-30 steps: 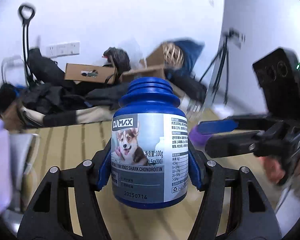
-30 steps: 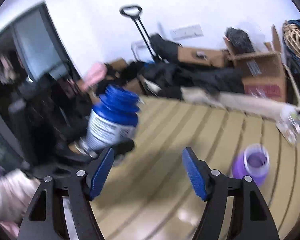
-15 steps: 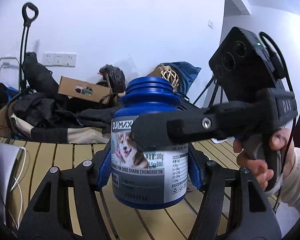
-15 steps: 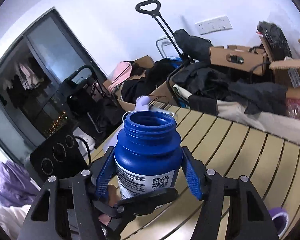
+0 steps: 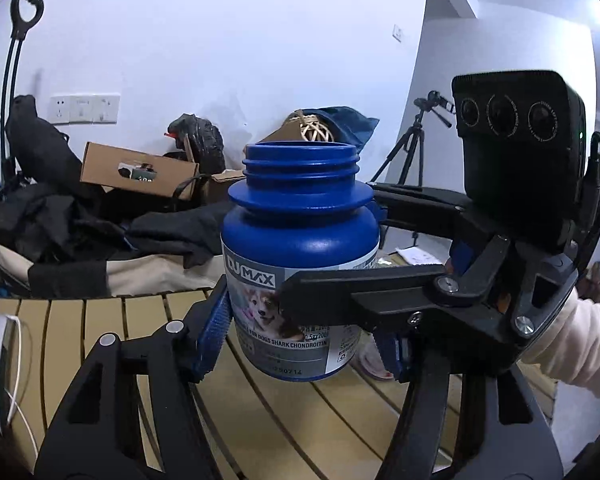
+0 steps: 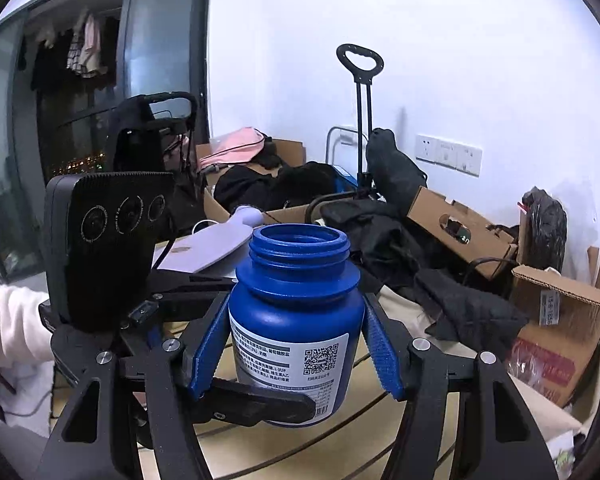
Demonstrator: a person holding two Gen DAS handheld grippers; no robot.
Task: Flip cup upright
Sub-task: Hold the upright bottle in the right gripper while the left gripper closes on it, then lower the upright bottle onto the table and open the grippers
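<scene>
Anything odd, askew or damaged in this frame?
Nothing spilled or damaged. The odd part: the task's "cup" is an uncapped blue supplement bottle, already upright, bracketed by the left gripper and the right gripper at once.

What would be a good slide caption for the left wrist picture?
Both tools grip an open blue bottle held upright above a slatted table: left tool low, right tool from the side.

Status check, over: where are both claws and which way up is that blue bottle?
Left claw and right claw both clamped on blue bottle. Bottle upright, uncapped mouth up, held above slatted table. Nothing in the way.
</scene>
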